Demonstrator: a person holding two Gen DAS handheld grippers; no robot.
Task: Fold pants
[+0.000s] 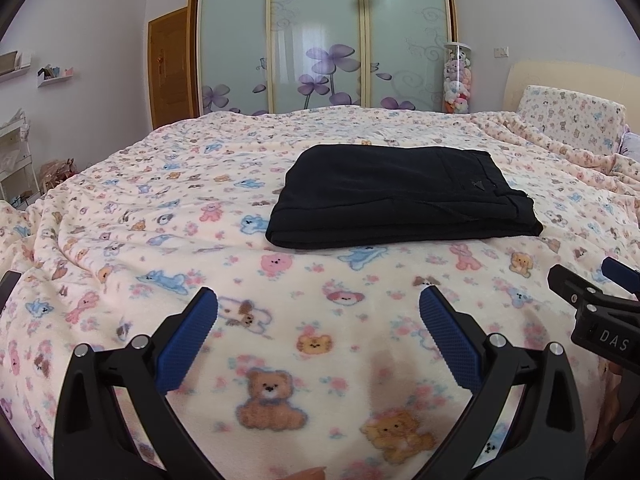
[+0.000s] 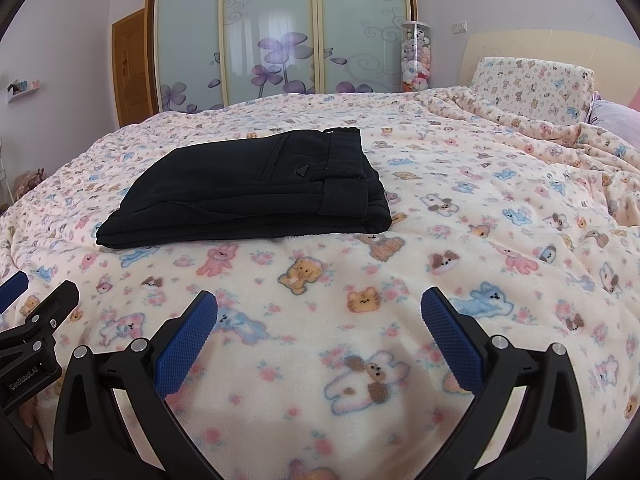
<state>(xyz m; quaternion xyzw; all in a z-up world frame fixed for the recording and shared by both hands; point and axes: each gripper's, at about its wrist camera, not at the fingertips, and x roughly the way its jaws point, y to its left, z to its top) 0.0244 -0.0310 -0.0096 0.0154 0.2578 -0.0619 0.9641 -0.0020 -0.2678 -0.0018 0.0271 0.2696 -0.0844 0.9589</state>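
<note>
Black pants (image 1: 400,196) lie folded into a compact rectangle on the bed; they also show in the right wrist view (image 2: 256,188), waistband to the right. My left gripper (image 1: 318,304) is open and empty, hovering over the blanket in front of the pants. My right gripper (image 2: 319,304) is open and empty, also in front of the pants and apart from them. The right gripper shows at the right edge of the left wrist view (image 1: 592,300). The left gripper shows at the left edge of the right wrist view (image 2: 36,312).
A pink animal-print blanket (image 1: 200,240) covers the bed. A pillow (image 2: 532,80) and headboard (image 2: 520,44) are at the far right. A wardrobe with flowered glass doors (image 1: 320,40), a tube of plush toys (image 1: 457,80) and a wooden door (image 1: 170,64) stand behind.
</note>
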